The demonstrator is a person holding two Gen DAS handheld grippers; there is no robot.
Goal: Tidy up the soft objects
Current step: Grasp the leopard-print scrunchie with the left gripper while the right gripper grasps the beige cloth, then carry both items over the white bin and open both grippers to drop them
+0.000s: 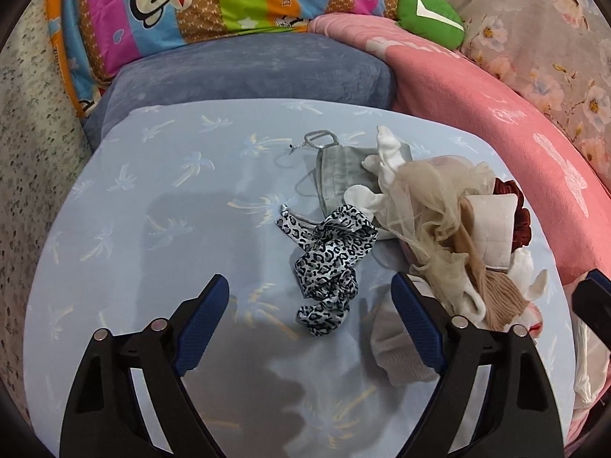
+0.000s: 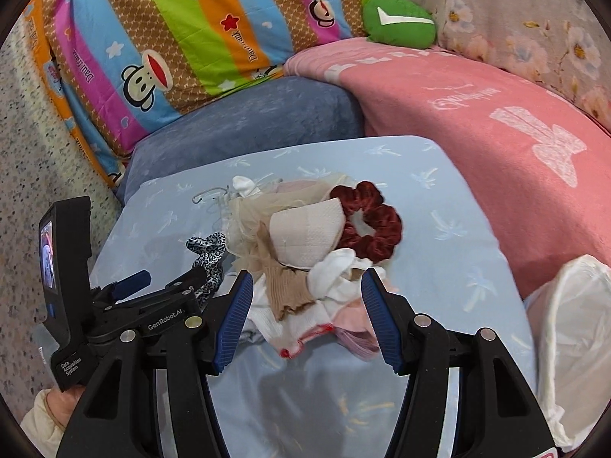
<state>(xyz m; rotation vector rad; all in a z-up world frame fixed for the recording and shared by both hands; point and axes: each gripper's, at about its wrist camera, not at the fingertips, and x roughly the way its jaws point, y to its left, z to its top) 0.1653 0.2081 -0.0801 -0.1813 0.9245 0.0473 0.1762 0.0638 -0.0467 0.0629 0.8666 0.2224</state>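
Both grippers hang with fingers apart, holding nothing. The left gripper [image 1: 309, 320] brackets a leopard ribbon [image 1: 328, 263]; the right gripper [image 2: 307, 307] brackets the jumbled pile [image 2: 305, 267] of socks, scrunchie [image 2: 372, 221] and tulle. Sorting looks barely begun.

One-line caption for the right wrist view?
Open right gripper poised over a heap of socks and scrunchies on a pale blue cushion.

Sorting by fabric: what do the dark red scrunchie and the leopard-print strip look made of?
The dark red scrunchie looks like velvet: a deep, matte pile with soft highlights on its gathers. The leopard-print strip looks like satin, smooth with a glossy sheen along its folds, though that is uncertain.
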